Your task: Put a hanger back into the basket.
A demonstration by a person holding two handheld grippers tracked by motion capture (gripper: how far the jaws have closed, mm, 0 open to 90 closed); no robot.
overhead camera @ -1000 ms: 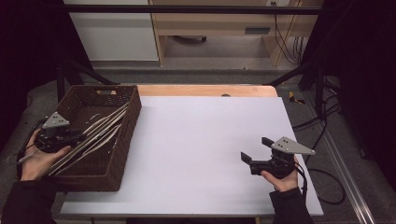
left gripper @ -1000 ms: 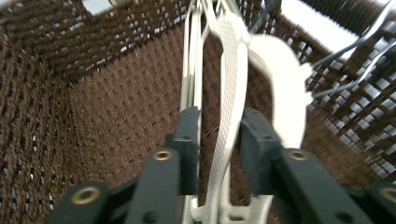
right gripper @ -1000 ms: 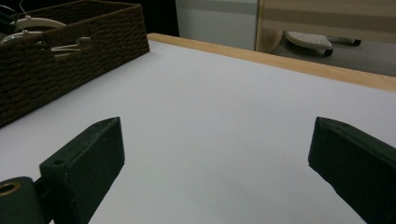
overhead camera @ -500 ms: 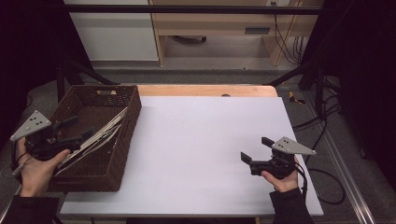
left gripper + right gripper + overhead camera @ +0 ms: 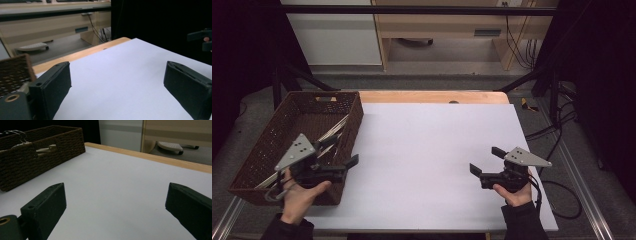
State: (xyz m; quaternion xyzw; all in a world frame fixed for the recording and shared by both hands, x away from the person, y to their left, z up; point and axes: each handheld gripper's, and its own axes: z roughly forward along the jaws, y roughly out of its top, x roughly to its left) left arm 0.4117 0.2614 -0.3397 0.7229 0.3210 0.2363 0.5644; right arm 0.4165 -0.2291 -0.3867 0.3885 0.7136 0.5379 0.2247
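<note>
the left gripper (image 5: 347,156) has left the hangers (image 5: 329,137) in the basket (image 5: 272,140), its fingers just spreading wide, empty; right gripper (image 5: 484,160) unmoved, fingers released.

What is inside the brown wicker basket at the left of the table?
The wicker basket holds a bundle of pale hangers lying lengthwise, wire hooks at one end. The left gripper and hand cover the near part.
</note>
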